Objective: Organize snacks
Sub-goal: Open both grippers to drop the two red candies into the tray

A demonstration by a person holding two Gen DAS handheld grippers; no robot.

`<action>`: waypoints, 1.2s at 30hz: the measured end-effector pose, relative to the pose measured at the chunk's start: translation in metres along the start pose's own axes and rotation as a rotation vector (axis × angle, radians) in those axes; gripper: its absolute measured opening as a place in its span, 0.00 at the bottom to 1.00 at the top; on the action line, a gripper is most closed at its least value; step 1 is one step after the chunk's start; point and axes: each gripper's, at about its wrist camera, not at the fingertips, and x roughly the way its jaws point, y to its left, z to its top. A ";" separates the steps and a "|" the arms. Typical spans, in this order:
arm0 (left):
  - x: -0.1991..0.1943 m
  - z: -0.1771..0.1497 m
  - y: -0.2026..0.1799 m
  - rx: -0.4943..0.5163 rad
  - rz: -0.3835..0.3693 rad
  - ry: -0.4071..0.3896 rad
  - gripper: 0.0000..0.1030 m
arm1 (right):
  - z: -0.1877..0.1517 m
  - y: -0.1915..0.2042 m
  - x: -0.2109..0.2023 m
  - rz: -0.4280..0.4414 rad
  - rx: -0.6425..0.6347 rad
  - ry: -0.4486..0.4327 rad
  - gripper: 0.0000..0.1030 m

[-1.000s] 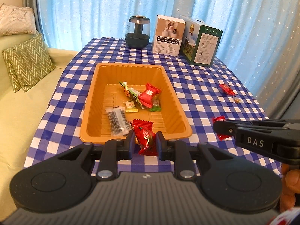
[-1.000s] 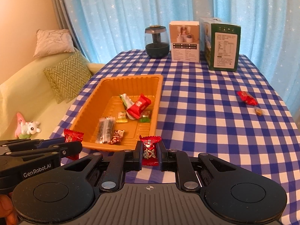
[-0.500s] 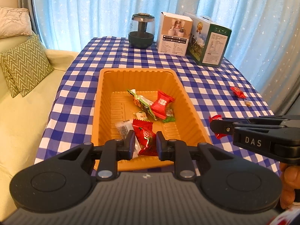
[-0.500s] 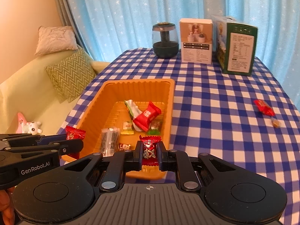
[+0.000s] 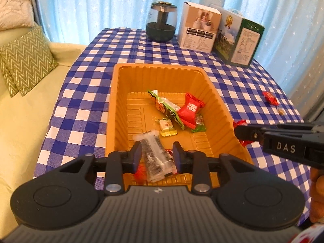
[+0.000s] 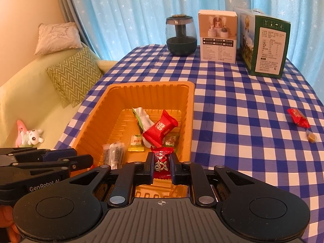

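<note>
An orange tray (image 5: 158,67) on the checked cloth holds a big red packet (image 5: 191,109), a green-white wrapper (image 5: 166,107), a small yellow candy (image 5: 167,126) and a clear black-printed packet (image 5: 156,158). My left gripper (image 5: 157,156) hovers over the tray's near end. Its jaws are opening, and its pads press on nothing. A blurred red candy (image 5: 139,172) shows just below its fingers. My right gripper (image 6: 161,165) is shut on a red candy (image 6: 162,162) above the tray's (image 6: 149,86) near right corner. It also shows from the side as the right gripper (image 5: 242,132).
A loose red candy (image 6: 298,118) and a small brown sweet (image 6: 311,137) lie on the cloth at the right. At the back stand a dark jar (image 6: 181,35), a white box (image 6: 218,37) and a green box (image 6: 267,44). A sofa with cushions (image 6: 75,77) is on the left.
Both grippers have moved forward over the tray's near end. The left jaws have parted and the red candy they held has dropped from between them. The right grip is unchanged.
</note>
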 end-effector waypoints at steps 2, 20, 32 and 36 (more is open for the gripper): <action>-0.002 0.001 0.004 -0.008 0.007 -0.008 0.28 | 0.000 -0.001 0.002 0.002 0.001 0.002 0.15; -0.012 0.002 0.008 -0.048 0.037 -0.039 0.43 | 0.007 -0.006 0.011 0.087 0.090 0.033 0.16; -0.033 -0.007 -0.010 -0.042 0.023 -0.058 0.46 | 0.003 -0.028 -0.031 0.074 0.160 -0.039 0.24; -0.045 -0.012 -0.021 -0.054 0.014 -0.075 0.50 | -0.011 -0.038 -0.050 0.032 0.194 -0.044 0.25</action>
